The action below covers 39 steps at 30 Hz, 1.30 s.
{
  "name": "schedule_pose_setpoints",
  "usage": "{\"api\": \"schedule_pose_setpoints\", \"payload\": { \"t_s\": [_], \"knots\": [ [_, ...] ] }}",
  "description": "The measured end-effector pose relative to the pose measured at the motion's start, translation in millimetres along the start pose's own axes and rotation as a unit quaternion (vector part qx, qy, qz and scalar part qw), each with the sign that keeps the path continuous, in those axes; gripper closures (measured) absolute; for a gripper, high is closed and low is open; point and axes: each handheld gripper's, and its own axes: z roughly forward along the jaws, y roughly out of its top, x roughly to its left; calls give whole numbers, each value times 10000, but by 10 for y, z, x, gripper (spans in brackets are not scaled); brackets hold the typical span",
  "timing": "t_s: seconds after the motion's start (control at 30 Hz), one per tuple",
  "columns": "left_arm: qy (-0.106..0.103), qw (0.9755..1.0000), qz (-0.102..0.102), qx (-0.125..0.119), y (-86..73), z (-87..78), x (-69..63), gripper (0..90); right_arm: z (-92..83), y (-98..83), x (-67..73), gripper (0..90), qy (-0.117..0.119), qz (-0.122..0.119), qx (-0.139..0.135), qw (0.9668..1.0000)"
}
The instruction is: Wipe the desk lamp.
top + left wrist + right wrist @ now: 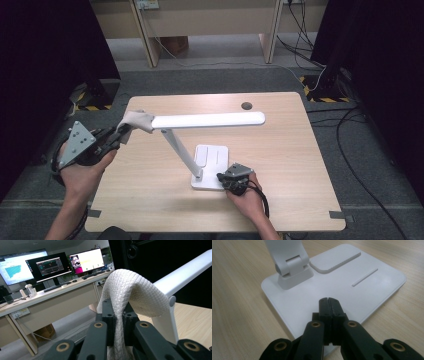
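Note:
A white desk lamp stands on the wooden table (280,145), its flat base (212,162) near the front middle and its long light bar (210,120) level above. A pale woven cloth (136,120) (135,290) is draped over the bar's left end (185,272). My left gripper (117,139) (117,307) is shut on the cloth's hanging part, just left of the bar's end. My right gripper (226,177) (329,301) is shut, its tips pressed down on the lamp base (342,287) near the hinge of the lamp arm (289,267).
A cable hole (246,105) sits near the table's far edge. Beyond the table stand desk legs (150,45) and floor cables (345,130). The left gripper view has a desk with monitors (50,265) in the background.

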Motion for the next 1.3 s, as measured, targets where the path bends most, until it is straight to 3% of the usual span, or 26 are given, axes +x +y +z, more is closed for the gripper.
{"api": "schedule_pose_setpoints", "payload": {
  "t_s": [0.33, 0.83, 1.3],
  "knots": [
    [-83, 9999, 116, 43, 170, 94, -137, 841, 2, -5, -1, 900, -1, 19, -24, 10000],
    [-148, 9998, 109, 95, 270, 171, -227, 840, 4, -7, -1, 900, 5, 16, -37, 10000],
    [-236, 9997, -37, 45, 312, 280, -297, 840, 5, -6, 0, 900, 3, 18, -39, 10000]
  ]
}}
